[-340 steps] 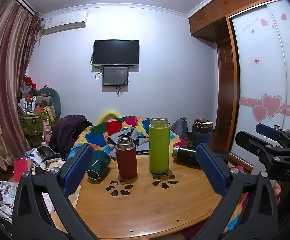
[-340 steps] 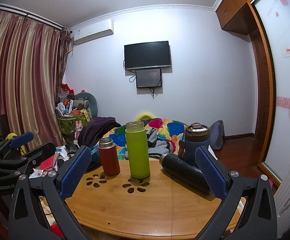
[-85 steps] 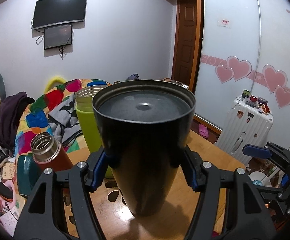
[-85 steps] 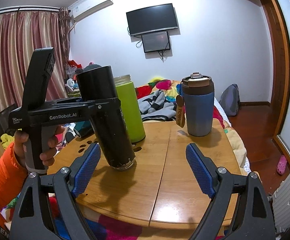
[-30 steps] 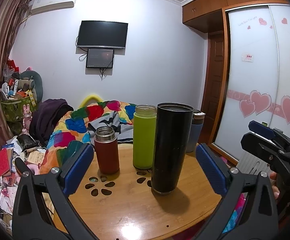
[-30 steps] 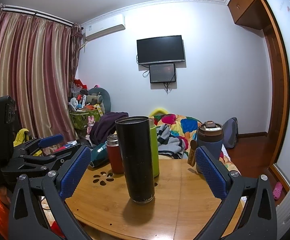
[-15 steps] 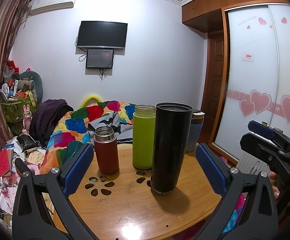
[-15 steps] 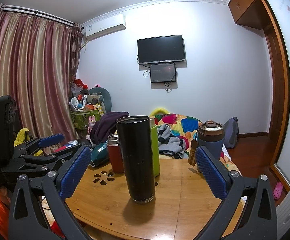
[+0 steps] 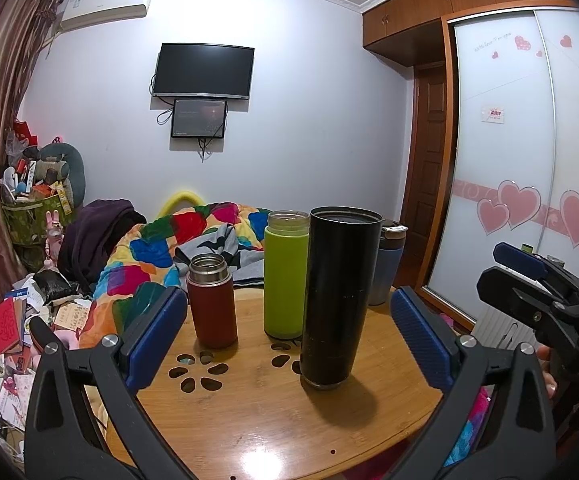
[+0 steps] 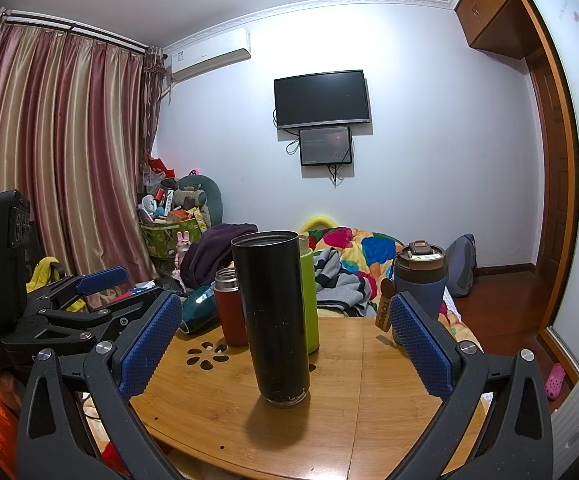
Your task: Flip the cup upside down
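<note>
From the left wrist view, your left gripper [image 9: 289, 328] stands spread wide and holds nothing, its blue pads set well apart on either side of the frame. The black cup [image 9: 339, 296] stands on the wooden table [image 9: 249, 420], ahead of that gripper and a little to the right of its centre line, clear of both pads. Its long axis runs vertical, narrower end down on the wood; the upper face looks closed, though whether that is the base or a lid cannot be told with certainty. Just behind it stand the green bottle [image 9: 285, 276] and the red flask [image 9: 212, 300], close to it, and a blue mug [image 9: 387, 268] shows partly behind its right edge. Your right gripper [image 9: 537, 292] appears at the far right of this view, off the table edge. From the right wrist view, the right gripper [image 10: 285, 348] is likewise spread and empty, and the black cup [image 10: 273, 316] stands almost dead centre between its pads, ahead of them and untouched. The left gripper [image 10: 73, 308] shows at the left, back from the cup. Judged from these views, the two grippers stand about equally far from the cup, the right one better lined up on it. If the flip is already done, neither need move; if not, any approach runs straight ahead to a side grip across the upright wall, with the green bottle close behind as the hazard.
</note>
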`<state>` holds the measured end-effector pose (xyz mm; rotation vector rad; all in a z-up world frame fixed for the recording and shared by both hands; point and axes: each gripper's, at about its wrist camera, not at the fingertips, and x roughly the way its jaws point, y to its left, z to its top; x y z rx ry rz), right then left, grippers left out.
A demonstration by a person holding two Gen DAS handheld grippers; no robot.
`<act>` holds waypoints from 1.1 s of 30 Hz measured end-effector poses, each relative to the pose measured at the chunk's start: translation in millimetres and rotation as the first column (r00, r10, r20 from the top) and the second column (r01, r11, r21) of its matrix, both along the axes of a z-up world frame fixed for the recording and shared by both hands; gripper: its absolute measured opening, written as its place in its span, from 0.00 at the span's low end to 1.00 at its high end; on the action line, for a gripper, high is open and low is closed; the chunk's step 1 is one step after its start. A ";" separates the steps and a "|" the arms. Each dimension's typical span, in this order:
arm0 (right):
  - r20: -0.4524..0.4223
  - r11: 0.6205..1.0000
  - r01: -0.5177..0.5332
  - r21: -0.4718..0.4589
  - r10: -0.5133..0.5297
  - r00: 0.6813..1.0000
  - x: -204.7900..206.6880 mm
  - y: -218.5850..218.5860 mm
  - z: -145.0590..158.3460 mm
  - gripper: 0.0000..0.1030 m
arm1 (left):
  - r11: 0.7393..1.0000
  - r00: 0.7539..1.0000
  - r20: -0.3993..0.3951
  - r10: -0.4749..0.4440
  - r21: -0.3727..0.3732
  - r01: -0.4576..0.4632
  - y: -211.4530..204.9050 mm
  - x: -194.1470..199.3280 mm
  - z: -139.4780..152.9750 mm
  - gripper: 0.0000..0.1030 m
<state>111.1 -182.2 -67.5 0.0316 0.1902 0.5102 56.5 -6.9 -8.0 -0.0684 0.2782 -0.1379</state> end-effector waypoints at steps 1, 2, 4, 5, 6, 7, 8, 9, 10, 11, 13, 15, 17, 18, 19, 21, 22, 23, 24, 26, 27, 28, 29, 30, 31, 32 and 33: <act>0.000 1.000 0.000 0.000 0.000 1.000 0.0 0.1 0.1 1.00 | 1.000 1.000 0.000 0.001 0.000 -0.001 0.0 0.0 0.0 1.00; 0.000 1.000 0.000 0.000 0.000 1.000 0.1 0.1 0.0 1.00 | 1.000 1.000 0.000 0.001 0.001 -0.001 -0.1 -0.1 0.0 1.00; -0.001 1.000 -0.001 0.001 0.001 1.000 0.6 0.2 -0.3 1.00 | 1.000 1.000 0.000 0.001 0.000 -0.001 0.0 -0.1 0.0 1.00; -0.001 1.000 -0.001 0.001 0.001 1.000 0.4 0.3 -0.5 1.00 | 1.000 1.000 0.000 0.001 0.000 -0.001 0.0 -0.1 0.0 1.00; -0.001 1.000 -0.001 0.000 0.001 1.000 0.4 0.3 -0.5 1.00 | 1.000 1.000 0.000 0.001 0.000 -0.001 0.0 -0.1 0.0 1.00; -0.001 1.000 -0.001 0.000 0.001 1.000 0.5 0.2 -0.4 1.00 | 1.000 1.000 0.000 0.002 0.000 -0.002 -0.1 -0.1 0.0 1.00; -0.002 1.000 -0.002 0.001 0.002 1.000 0.5 0.2 -0.4 1.00 | 1.000 1.000 0.000 0.003 0.000 -0.003 -0.1 -0.4 -0.1 1.00; -0.002 1.000 -0.001 0.001 0.001 1.000 0.5 0.3 -0.4 1.00 | 1.000 1.000 0.000 0.002 0.000 -0.002 0.0 -0.3 -0.1 1.00; -0.002 1.000 -0.001 0.001 0.001 1.000 0.5 0.3 -0.4 1.00 | 1.000 1.000 0.001 0.001 0.000 -0.001 0.0 -0.4 -0.1 1.00; -0.002 1.000 -0.001 0.001 0.001 1.000 0.5 0.2 -0.4 1.00 | 1.000 1.000 0.003 0.000 -0.001 0.000 -0.1 -0.9 0.1 1.00; -0.001 1.000 -0.001 0.001 0.001 1.000 0.5 0.2 -0.4 1.00 | 1.000 1.000 0.007 -0.003 0.000 0.003 -0.5 -1.8 0.2 1.00; -0.002 1.000 -0.001 0.001 0.001 1.000 0.5 0.2 -0.4 1.00 | 1.000 1.000 0.012 -0.006 0.000 0.006 -1.0 -2.7 0.1 1.00; -0.002 1.000 -0.002 0.001 0.002 1.000 0.5 0.1 -0.4 1.00 | 1.000 1.000 0.015 -0.012 0.001 0.012 -1.5 -3.6 0.6 1.00; -0.001 1.000 -0.001 0.001 0.001 1.000 0.4 0.2 -0.4 1.00 | 1.000 1.000 0.016 -0.013 0.001 0.013 -1.7 -4.0 0.7 1.00; -0.001 1.000 -0.001 0.000 0.001 1.000 0.4 0.3 -0.5 1.00 | 1.000 1.000 0.017 -0.014 0.003 0.014 -2.2 -3.9 0.9 1.00; -0.002 1.000 -0.002 0.001 0.002 1.000 0.5 0.1 -0.4 1.00 | 1.000 1.000 0.018 -0.013 0.004 0.013 -2.4 -3.9 0.8 1.00; -0.002 1.000 -0.001 0.001 0.001 1.000 0.5 0.1 -0.3 1.00 | 1.000 1.000 0.018 -0.013 0.002 0.013 -2.2 -3.9 0.8 1.00; -0.002 1.000 -0.001 0.001 0.001 1.000 0.5 0.1 -0.3 1.00 | 1.000 1.000 0.018 -0.013 0.003 0.013 -2.4 -3.9 0.8 1.00; -0.002 1.000 -0.001 0.000 0.001 1.000 0.5 0.1 -0.3 1.00 | 1.000 1.000 0.016 -0.016 0.003 0.016 -2.6 -3.8 0.7 1.00; -0.002 1.000 -0.001 0.001 0.001 1.000 0.5 0.0 -0.3 1.00 | 1.000 1.000 0.012 -0.017 0.002 0.017 -2.7 -3.6 0.8 1.00; -0.002 1.000 -0.001 0.001 0.001 1.000 0.6 0.0 -0.3 1.00 | 1.000 1.000 0.011 -0.012 -0.001 0.012 -2.8 -3.9 0.9 1.00; -0.003 1.000 -0.002 0.002 0.002 1.000 0.7 0.1 -0.4 1.00 | 1.000 1.000 0.010 -0.009 -0.003 0.009 -3.0 -3.8 0.9 1.00; -0.003 1.000 -0.002 0.002 0.002 1.000 0.6 0.0 -0.3 1.00 | 1.000 1.000 0.007 -0.009 -0.004 0.009 -2.8 -3.7 1.1 1.00; -0.004 1.000 -0.002 0.002 0.002 1.000 0.4 -0.2 -1.1 1.00 | 1.000 1.000 0.005 -0.010 -0.003 0.010 -3.0 -3.4 1.0 1.00; -0.005 1.000 -0.002 0.002 0.002 1.000 0.5 0.0 -1.6 1.00 | 1.000 1.000 0.005 -0.009 -0.003 0.009 -3.2 -3.2 0.8 1.00; -0.006 1.000 -0.001 0.001 0.001 1.000 0.3 0.3 -2.1 1.00 | 1.000 1.000 0.005 -0.005 -0.003 0.005 -3.3 -3.1 0.9 1.00; -0.006 1.000 -0.002 0.001 0.002 1.000 0.3 0.4 -2.4 1.00 | 1.000 1.000 0.005 -0.005 -0.003 0.005 -3.2 -3.0 0.7 1.00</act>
